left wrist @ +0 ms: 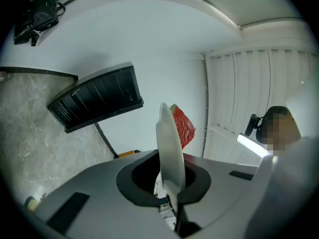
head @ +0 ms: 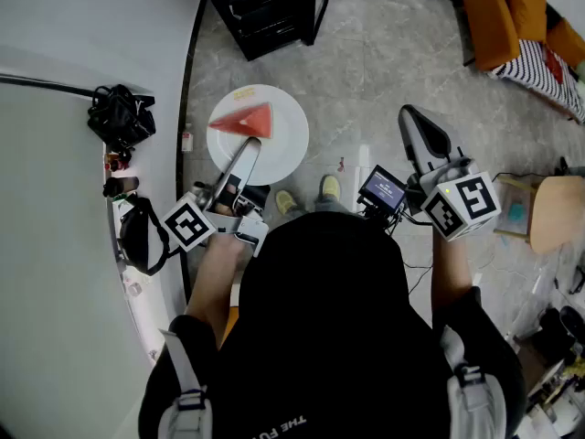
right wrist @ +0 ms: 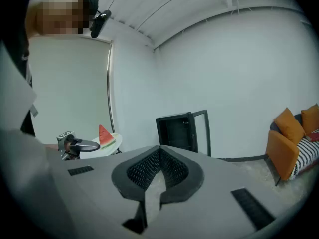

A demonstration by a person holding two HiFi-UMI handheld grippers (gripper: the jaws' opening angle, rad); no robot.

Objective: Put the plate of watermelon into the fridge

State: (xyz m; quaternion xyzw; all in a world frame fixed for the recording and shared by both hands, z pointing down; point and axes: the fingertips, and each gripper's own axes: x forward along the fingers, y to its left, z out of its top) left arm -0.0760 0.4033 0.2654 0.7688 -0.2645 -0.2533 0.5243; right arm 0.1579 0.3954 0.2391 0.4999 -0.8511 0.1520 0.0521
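A white plate [head: 283, 144] carries a red watermelon wedge [head: 249, 120] and hangs over the grey floor. My left gripper [head: 249, 149] is shut on the plate's near rim. In the left gripper view the plate [left wrist: 168, 133] stands edge-on between the jaws, with the watermelon [left wrist: 184, 127] on its right side. The black fridge [head: 265, 7] stands ahead with its door open. It also shows in the left gripper view [left wrist: 97, 103] and the right gripper view [right wrist: 179, 131]. My right gripper [head: 413, 122] is held at the right, shut and holding nothing [right wrist: 160, 148]. From there the plate [right wrist: 112, 144] and left gripper [right wrist: 75, 146] show at left.
A white wall and ledge run along the left, with a black bag [head: 121, 115] and small items on the ledge. An orange sofa [head: 507, 12] stands at the far right, and a wooden stool [head: 559, 213] is at the right. Grey stone floor lies between me and the fridge.
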